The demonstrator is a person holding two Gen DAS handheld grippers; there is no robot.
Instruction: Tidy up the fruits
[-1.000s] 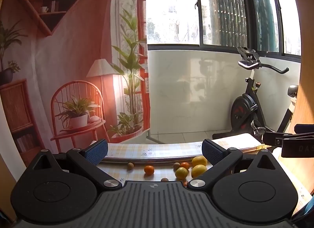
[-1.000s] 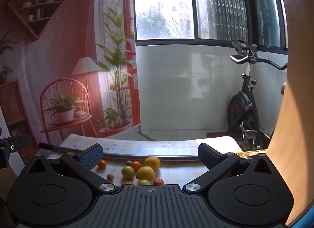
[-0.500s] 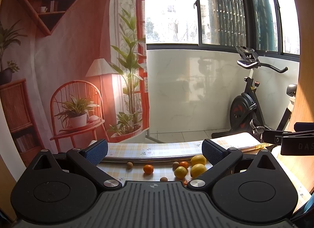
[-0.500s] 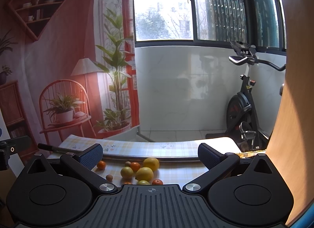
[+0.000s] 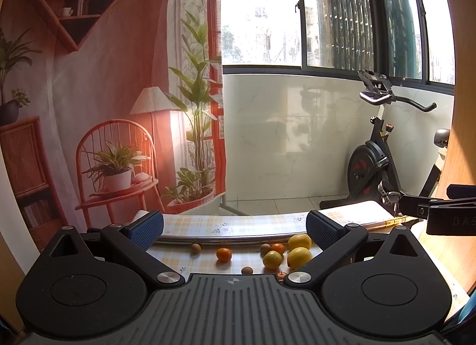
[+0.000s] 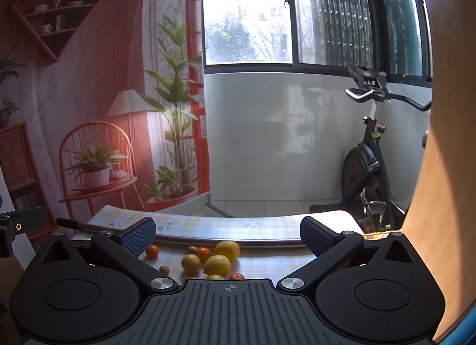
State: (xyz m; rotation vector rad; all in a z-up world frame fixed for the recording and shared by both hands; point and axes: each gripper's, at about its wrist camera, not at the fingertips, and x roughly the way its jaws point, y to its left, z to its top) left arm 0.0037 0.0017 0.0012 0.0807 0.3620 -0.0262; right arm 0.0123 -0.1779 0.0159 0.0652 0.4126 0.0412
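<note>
Left gripper: my left gripper (image 5: 234, 227) is spread wide, nothing between its fingers, raised above the near side of the desk (image 5: 208, 258).
Right gripper: my right gripper (image 6: 227, 233) is spread wide too, empty, raised over the same fruit.
Fruit: two lemons (image 5: 299, 256) lie side by side toward the desk's right, a yellow-green fruit (image 5: 272, 259) just left of them, an orange (image 5: 278, 248) behind it.
Lone orange: another orange (image 5: 223, 254) sits apart, nearer the middle.
Brown fruit: small brown ones (image 5: 195, 248) are scattered around.
Far edge: a metal rail (image 5: 226, 238) runs behind the fruit.
</note>
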